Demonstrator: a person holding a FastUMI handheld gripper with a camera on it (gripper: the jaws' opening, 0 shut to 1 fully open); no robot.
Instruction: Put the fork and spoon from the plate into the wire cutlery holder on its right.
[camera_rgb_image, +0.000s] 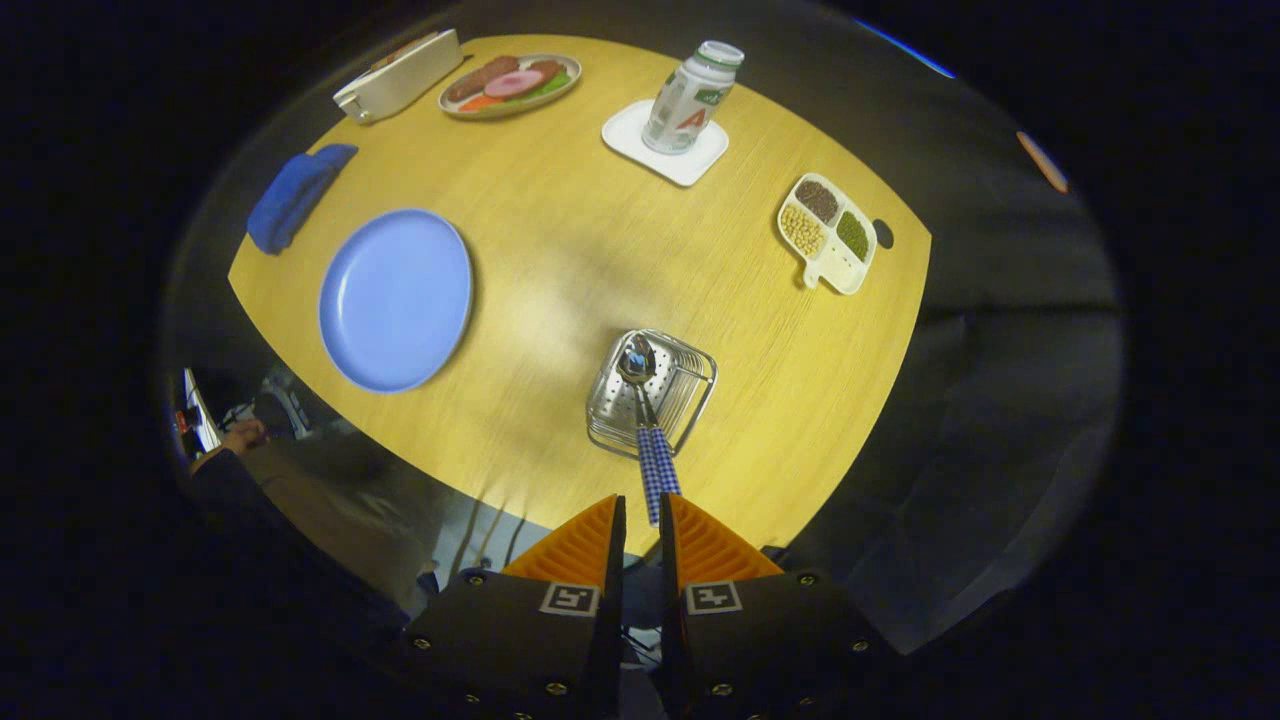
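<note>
The gripper (642, 520) hangs high above the near edge of the round wooden table (560, 260), tilted down and pointing toward 12 o'clock, its 2 fingers (580, 545) drawn close with a narrow gap between them. In that gap sits the end of a checked handle; whether both fingers press on it I cannot tell. The spoon (640, 385) stands with its bowl inside the wire holder (690, 385), just ahead of the fingertips, its handle leaning back toward them. A second checked handle seems to lie alongside; whether it is the fork is unclear. The blue plate (396, 298) lies bare at 10 o'clock from the holder, well apart. A person's hand (240, 437) rests off the table at 9 o'clock.
</note>
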